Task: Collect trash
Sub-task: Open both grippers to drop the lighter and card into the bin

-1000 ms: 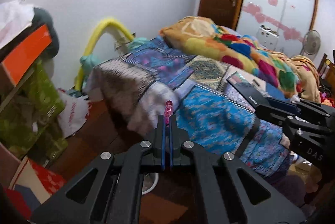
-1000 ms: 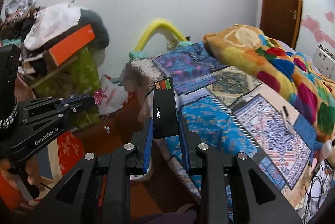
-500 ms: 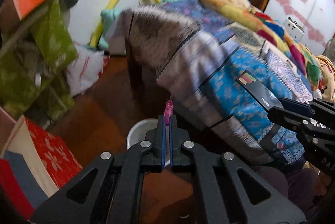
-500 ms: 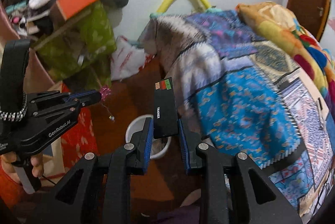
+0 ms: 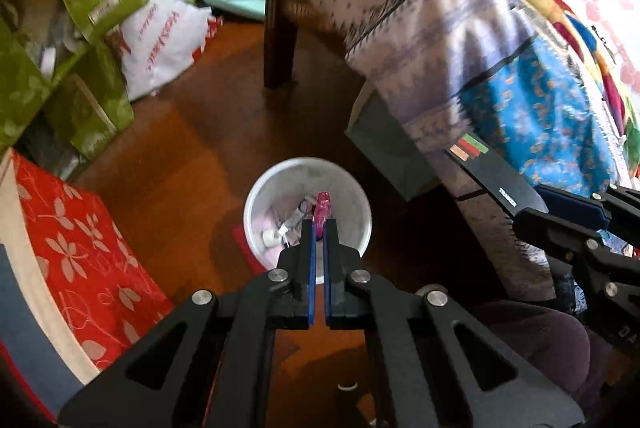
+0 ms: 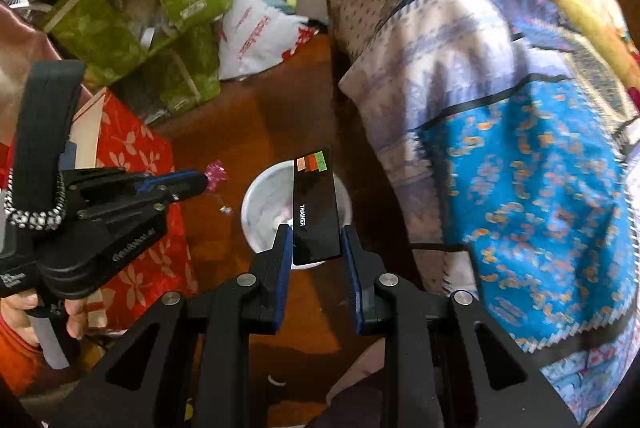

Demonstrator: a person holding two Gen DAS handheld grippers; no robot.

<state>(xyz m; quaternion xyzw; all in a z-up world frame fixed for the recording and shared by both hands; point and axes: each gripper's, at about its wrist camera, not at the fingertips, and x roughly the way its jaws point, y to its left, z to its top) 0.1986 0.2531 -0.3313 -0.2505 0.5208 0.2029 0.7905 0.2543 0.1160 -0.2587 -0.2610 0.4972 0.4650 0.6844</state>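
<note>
My left tongs [image 5: 319,224] pinched the pink wrapper [image 5: 321,208] over the white bin [image 5: 360,199]; my right tongs [image 6: 314,240] gripped the black box [image 6: 316,211] above it. Releasing centred, one at a time, seemed wisest.

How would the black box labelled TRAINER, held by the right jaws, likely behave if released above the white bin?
The black box looks stiff: it keeps flat faces while clamped. Probably light, thin card. Longer than its grip, it may tip and land slanted in the white bin.
</note>
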